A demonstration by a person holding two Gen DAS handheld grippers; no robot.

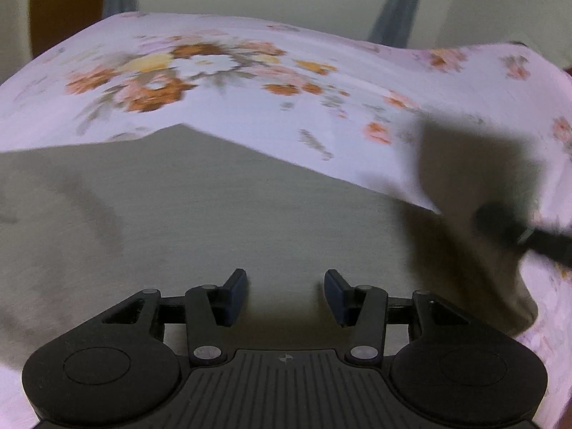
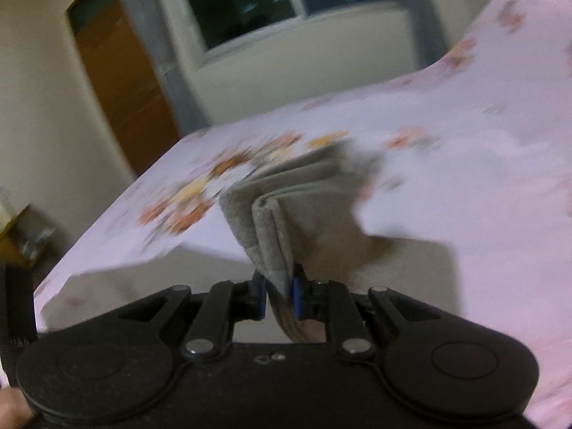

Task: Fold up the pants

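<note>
Grey pants (image 1: 214,221) lie spread on a floral bed sheet (image 1: 250,82) and fill the near part of the left wrist view. My left gripper (image 1: 285,296) hovers over the flat cloth, open, with nothing between its fingers. At the right of that view a raised flap of the pants (image 1: 464,164) hangs from the blurred tip of my right gripper (image 1: 507,227). In the right wrist view my right gripper (image 2: 279,293) is shut on a folded, layered edge of the pants (image 2: 304,196), lifted above the sheet (image 2: 447,178).
The bed's left edge (image 2: 107,214) drops off toward a wall and a brown door (image 2: 118,82). A window (image 2: 250,0) and a grey curtain (image 2: 143,35) stand behind the bed. The sheet rises in a hump at the far right (image 2: 518,18).
</note>
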